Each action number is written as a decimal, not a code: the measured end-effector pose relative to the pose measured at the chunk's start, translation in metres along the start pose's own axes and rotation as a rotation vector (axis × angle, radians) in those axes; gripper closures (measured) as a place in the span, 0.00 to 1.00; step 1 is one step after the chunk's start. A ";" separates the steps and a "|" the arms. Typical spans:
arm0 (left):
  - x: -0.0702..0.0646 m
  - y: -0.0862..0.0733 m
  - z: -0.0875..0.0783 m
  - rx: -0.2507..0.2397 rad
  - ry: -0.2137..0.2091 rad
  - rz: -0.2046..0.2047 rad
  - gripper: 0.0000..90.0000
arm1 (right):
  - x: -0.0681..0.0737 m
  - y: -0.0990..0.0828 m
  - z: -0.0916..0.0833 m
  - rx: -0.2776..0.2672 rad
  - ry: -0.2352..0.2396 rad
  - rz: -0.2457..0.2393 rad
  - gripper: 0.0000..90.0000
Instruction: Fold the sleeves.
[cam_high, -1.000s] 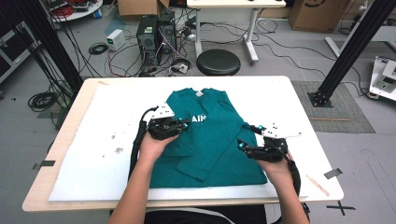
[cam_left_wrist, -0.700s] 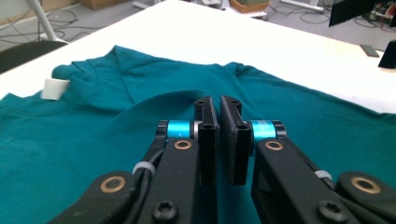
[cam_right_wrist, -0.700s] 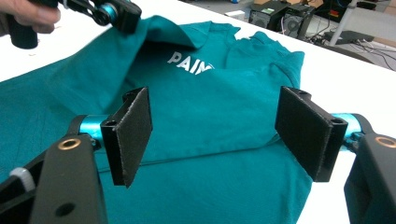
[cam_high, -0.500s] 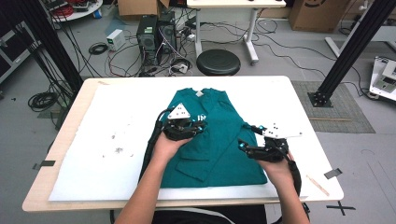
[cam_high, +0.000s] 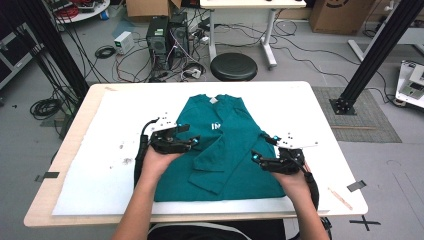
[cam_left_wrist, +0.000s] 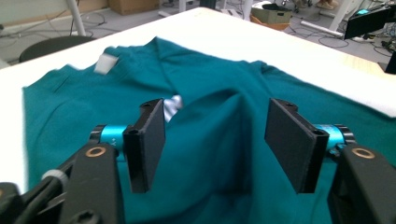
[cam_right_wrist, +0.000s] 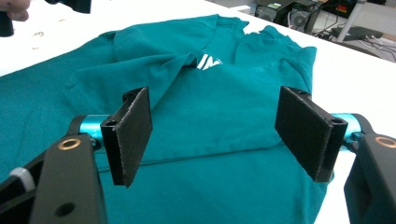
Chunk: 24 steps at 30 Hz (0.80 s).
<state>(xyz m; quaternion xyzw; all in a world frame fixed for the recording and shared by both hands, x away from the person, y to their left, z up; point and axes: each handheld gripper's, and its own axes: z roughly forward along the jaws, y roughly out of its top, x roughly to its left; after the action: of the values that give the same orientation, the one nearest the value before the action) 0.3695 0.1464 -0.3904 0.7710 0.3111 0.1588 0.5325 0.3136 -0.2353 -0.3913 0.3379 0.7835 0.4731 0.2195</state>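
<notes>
A teal T-shirt (cam_high: 235, 135) lies flat on a white sheet (cam_high: 105, 170), collar away from me, with its left sleeve folded in over the body. My left gripper (cam_high: 193, 142) hovers at the shirt's left edge. Its jaws have just been opening and stand apart with nothing between them; in the left gripper view (cam_left_wrist: 217, 135) the teal cloth (cam_left_wrist: 210, 84) lies beyond and below them. My right gripper (cam_high: 257, 157) is over the shirt's lower right part, open and empty. In the right gripper view (cam_right_wrist: 215, 130) the shirt (cam_right_wrist: 233, 93) lies spread beneath it.
The sheet covers most of a light wooden table (cam_high: 327, 115). Behind the table stand a black round stool (cam_high: 233, 66) and a computer tower (cam_high: 167, 37) among cables on the floor. Black frame posts (cam_high: 372, 55) rise at both sides.
The left gripper carried the sleeve to the right over the shirt, let it go as its jaws opened, and drew back left. The right gripper kept still.
</notes>
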 end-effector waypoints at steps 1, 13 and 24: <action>0.002 -0.001 -0.003 -0.002 0.011 -0.003 0.39 | 0.000 0.000 0.001 0.004 0.000 -0.002 0.31; 0.014 -0.018 -0.033 0.009 0.061 0.012 0.30 | 0.004 -0.002 0.008 0.021 0.012 -0.006 0.31; 0.037 -0.023 -0.061 -0.027 0.131 -0.023 0.26 | 0.022 -0.003 0.033 0.078 0.061 -0.049 0.31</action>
<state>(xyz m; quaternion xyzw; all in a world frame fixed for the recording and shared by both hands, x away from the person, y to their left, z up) 0.3548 0.2197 -0.3916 0.7480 0.3518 0.2068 0.5234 0.3202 -0.2007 -0.4094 0.3123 0.8156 0.4469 0.1936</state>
